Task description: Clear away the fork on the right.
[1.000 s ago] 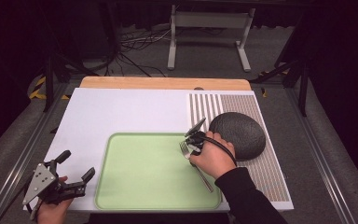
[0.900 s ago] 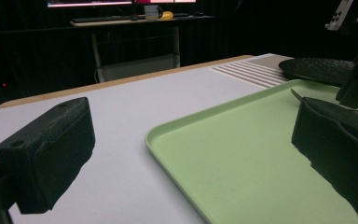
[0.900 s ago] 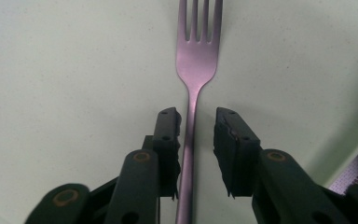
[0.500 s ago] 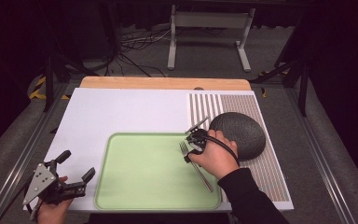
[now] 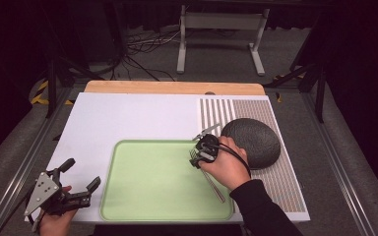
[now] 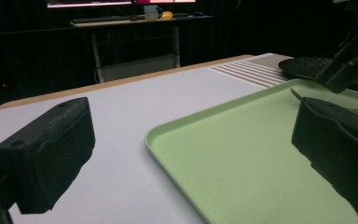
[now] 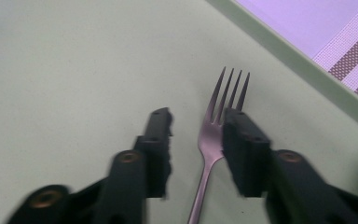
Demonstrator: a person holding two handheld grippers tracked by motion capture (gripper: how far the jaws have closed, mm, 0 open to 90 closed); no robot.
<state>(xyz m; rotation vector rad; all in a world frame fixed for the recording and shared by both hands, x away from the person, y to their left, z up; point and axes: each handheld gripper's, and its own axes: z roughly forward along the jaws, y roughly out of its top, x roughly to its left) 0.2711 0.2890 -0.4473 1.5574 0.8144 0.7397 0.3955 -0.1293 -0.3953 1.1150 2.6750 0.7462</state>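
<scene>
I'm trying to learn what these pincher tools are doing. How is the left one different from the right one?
The left gripper hangs at the table's near left corner, beside the green tray; the right gripper is over the tray. The left gripper's jaws stand wide with nothing between them; the right gripper's jaws are narrower, have just been closing, and have a fork between them, with a gap on one side. Both are black, two-jawed and hand-held.

Both grippers are matte black: the left gripper carries a grey three-cornered plate dotted with small holes and blocky rubbery jaws, while the right gripper shows brassy pivot screws, a looping black cable, and a black sleeve behind it.
</scene>
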